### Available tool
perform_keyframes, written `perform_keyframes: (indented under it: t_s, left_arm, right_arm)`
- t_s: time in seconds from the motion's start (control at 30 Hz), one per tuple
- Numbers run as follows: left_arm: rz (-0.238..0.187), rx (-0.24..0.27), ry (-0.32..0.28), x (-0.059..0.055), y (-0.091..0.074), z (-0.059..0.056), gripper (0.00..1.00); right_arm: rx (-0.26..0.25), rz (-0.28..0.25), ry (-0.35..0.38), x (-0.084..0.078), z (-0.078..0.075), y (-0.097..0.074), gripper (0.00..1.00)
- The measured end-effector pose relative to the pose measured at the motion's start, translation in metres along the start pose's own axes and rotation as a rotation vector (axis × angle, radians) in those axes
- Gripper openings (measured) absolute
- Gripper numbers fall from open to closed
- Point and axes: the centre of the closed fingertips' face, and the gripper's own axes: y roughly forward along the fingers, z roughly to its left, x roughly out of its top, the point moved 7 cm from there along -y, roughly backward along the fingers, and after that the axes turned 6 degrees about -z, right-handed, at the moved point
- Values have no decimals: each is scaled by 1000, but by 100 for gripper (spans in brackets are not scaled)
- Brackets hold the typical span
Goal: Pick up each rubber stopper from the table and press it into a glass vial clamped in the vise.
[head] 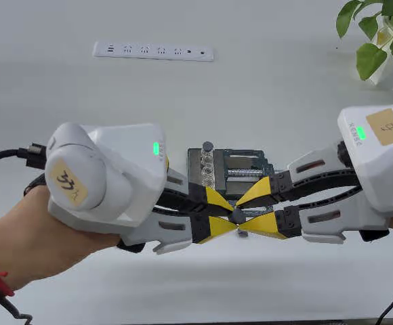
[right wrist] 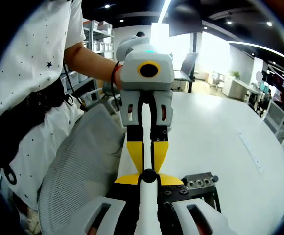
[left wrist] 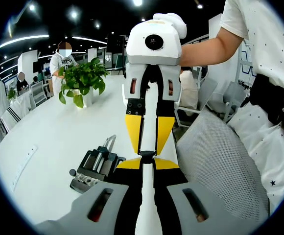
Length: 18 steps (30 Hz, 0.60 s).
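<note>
Rubber stopper [head: 238,215] sat clamped by left tongs [head: 230,215] and right tongs [head: 246,217], tip to tip, near the vise [head: 245,165]; power strip [head: 153,51] beyond.

Left gripper [left wrist: 147,164], right gripper [left wrist: 147,148] meet tip-to-tip, jaws pinching stopper [left wrist: 147,154]; vise [left wrist: 99,164] lower left.

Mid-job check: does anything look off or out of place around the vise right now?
Yes, one thing: the left gripper and right gripper meet tip to tip, both sets of fingers apparently closed on the same rubber stopper, held above the table near the vise. The vials stand upright; nothing looks spilled.
</note>
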Motion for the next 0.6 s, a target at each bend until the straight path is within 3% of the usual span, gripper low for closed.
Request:
perform_keyframes:
  t_s: [0.6]
  left_arm:
    - [43, -4, 29, -5, 0, 3, 4]
  right_arm:
    - [2, -3, 7, -4, -1, 3, 5]
